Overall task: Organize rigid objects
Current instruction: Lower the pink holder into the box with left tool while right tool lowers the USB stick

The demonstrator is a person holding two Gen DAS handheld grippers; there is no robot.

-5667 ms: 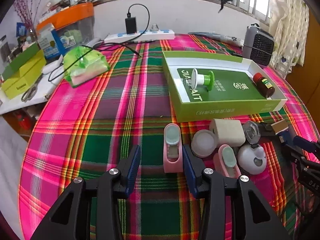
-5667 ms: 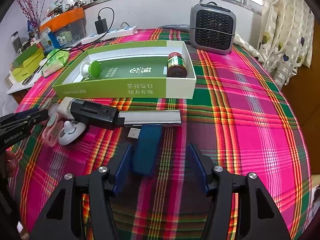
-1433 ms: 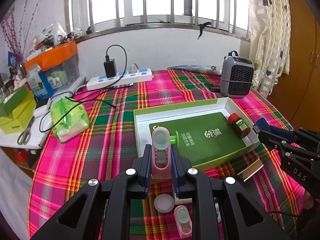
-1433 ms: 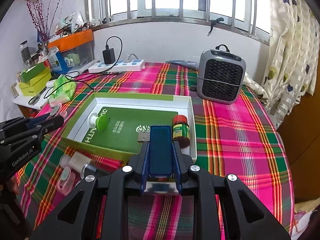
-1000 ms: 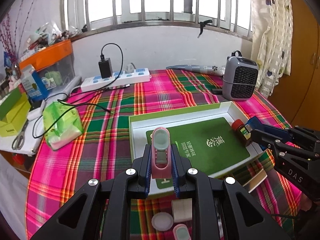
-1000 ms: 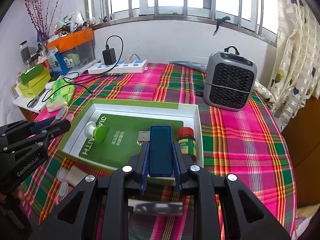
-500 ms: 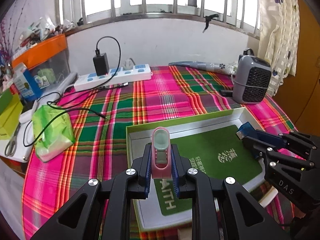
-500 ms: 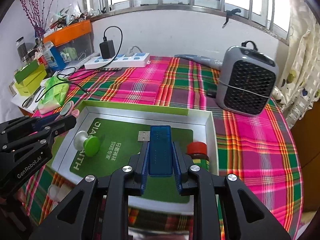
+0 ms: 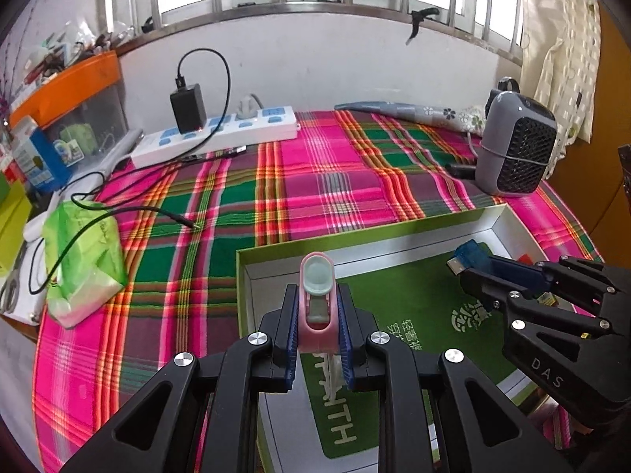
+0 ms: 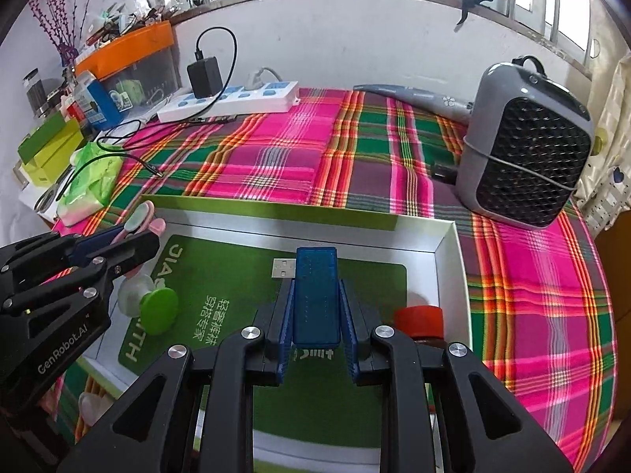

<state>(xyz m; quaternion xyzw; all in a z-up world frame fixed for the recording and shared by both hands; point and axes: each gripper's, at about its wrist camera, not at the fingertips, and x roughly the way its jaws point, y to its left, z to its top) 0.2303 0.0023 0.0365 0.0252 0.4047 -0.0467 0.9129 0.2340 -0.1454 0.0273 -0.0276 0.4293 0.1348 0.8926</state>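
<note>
The left gripper (image 9: 317,329) is squeezed tight on a pink clip (image 9: 318,295), and it holds the clip up over the left end of the green box (image 9: 414,232) on the checked cloth (image 9: 315,181). The right gripper (image 10: 316,333) is squeezed tight on a blue USB stick (image 10: 316,295), held over the middle of the box with its metal plug pointing away. Inside the box a green and white knob (image 10: 152,307) lies near the left gripper, and a little bottle with a red cap (image 10: 420,321) stands at the right side, partly hidden.
</note>
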